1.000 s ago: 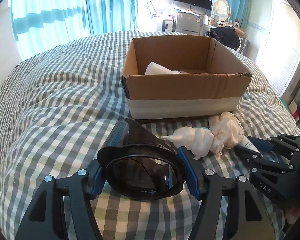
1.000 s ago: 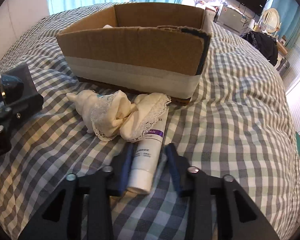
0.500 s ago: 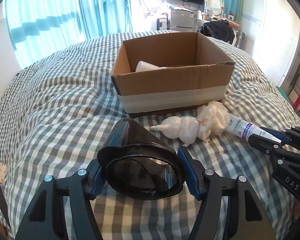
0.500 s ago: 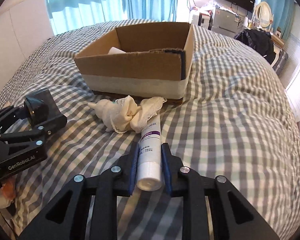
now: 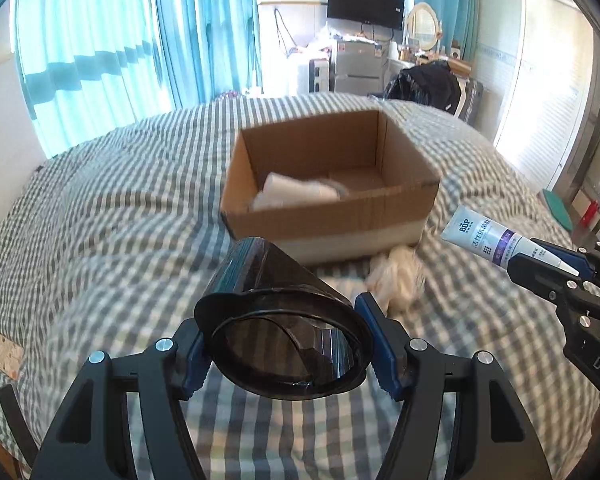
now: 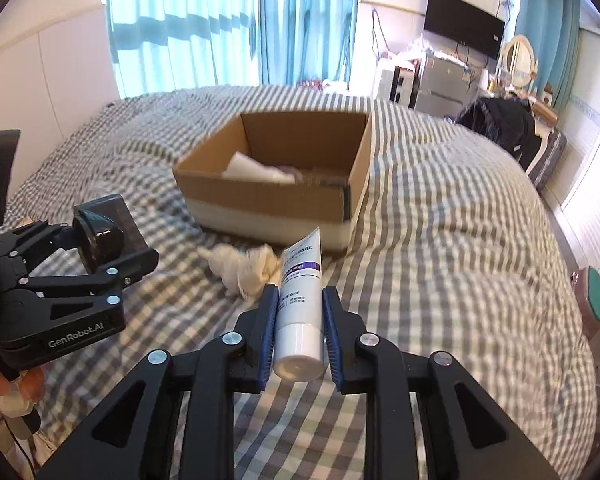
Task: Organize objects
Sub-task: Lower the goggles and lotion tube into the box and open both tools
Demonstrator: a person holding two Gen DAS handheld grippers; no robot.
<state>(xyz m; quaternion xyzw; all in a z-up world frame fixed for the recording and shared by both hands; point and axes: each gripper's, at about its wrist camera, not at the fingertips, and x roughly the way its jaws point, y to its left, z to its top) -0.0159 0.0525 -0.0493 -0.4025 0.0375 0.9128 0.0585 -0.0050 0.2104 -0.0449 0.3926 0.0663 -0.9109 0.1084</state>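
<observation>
While left gripper (image 5: 284, 344) clamps dark container (image 5: 278, 320), right gripper (image 6: 299, 320) clamps tube (image 6: 300, 300); pics blurry, box (image 6: 268, 200) prob. ahead.

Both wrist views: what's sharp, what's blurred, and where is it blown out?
Left wrist view: the held dark cup is crisp, the cardboard box and cream cloth smear with motion, the right-hand doors glare white. Right wrist view: the held tube is sharp, the box smeared, the curtains overexposed.

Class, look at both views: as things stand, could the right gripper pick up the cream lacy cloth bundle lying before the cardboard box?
Probably not: the right gripper is shut on the white tube, so the cloth bundle cannot fit between its fingers.
</observation>
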